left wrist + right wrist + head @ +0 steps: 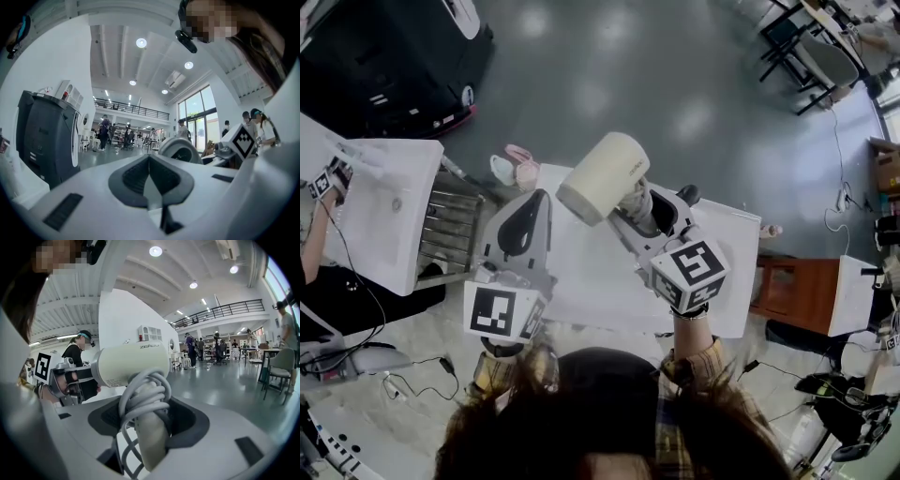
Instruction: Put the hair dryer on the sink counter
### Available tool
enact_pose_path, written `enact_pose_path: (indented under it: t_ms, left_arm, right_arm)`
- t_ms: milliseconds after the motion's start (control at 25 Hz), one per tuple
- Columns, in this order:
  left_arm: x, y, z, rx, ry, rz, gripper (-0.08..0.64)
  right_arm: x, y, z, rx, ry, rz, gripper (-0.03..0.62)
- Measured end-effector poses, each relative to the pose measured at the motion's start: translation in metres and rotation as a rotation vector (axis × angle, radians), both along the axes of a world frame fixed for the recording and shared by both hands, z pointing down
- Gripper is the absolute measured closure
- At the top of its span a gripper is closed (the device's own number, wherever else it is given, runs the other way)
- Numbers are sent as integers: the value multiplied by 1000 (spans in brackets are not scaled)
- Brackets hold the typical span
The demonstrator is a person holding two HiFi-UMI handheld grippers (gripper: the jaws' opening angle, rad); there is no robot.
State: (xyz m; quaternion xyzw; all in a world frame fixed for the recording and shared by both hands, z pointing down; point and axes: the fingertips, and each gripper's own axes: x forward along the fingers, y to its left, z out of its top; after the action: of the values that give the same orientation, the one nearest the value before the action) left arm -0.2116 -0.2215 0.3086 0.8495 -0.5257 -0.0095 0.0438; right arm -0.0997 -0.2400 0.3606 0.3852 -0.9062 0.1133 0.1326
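Cream hair dryer (pixel 602 176), barrel level, crosswise

Bright indoor ceiling lights (pixel 141 43); glare spots on floor (pixel 609 56); strong fisheye warp, dark vignetted corners.

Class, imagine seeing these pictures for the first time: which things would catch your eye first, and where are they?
The cream plastic hair dryer, with its grey cord wound round the handle, stands out in the middle of the head view. It is clamped in the right gripper over the white sink counter. Beside it, the left gripper is shut and empty.
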Motion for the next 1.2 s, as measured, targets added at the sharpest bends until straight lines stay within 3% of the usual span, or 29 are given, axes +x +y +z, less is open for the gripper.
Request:
enact_pose_path:
  t_ms: [480, 1200]
  left_arm:
    - [-9, -23, 18, -30, 9, 0, 543]
    - [-13, -55, 69, -112, -5, 13, 543]
  right_arm:
    - [-14, -29, 51, -76, 105, -22, 321]
    - [-49, -48, 148, -221, 272, -153, 322]
